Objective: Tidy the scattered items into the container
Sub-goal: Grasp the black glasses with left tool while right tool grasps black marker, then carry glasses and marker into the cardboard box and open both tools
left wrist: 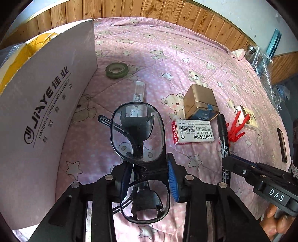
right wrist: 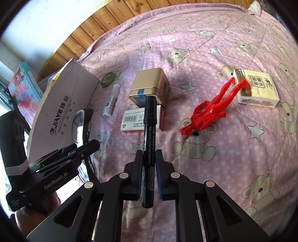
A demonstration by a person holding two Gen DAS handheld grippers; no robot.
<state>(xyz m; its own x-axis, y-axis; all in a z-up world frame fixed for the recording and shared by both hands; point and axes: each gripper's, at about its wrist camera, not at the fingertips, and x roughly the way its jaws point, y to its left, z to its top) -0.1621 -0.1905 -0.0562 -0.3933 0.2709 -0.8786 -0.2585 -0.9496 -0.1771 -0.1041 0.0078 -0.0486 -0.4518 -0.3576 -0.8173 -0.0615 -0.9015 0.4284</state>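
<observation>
- The bed (right wrist: 232,46), covered by a pink quilt printed with bears and stars, is bounded at its far edge by a wooden panelled wall (left wrist: 149,9); open quilt is seen on the far side and to the right of the scattered items.
- The cardboard box (left wrist: 46,93), printed "JIAYE", is stood on the quilt at the left; its near wall rises just beside the left tongs, and its far corner is set near a green tape roll (left wrist: 116,70).
- The left tongs (left wrist: 147,178) are clamped on a pair of black-framed glasses (left wrist: 137,134), gripped at the bridge with one lens pointing forward and one back toward the camera, the long axis running along the fingers.
- The right tongs (right wrist: 150,165) are closed on a black marker (right wrist: 149,130), whose long axis runs forward along the fingers, its tip pointing at a gold tin (right wrist: 150,87).
- A staples box (right wrist: 134,121) lies touching the tin's near side, under the marker's line.
- A white tube (right wrist: 111,102) lies between the cardboard box and the tin.
- A red plastic figure (right wrist: 210,109) lies to the right, its legs resting on a tissue pack (right wrist: 258,89).
</observation>
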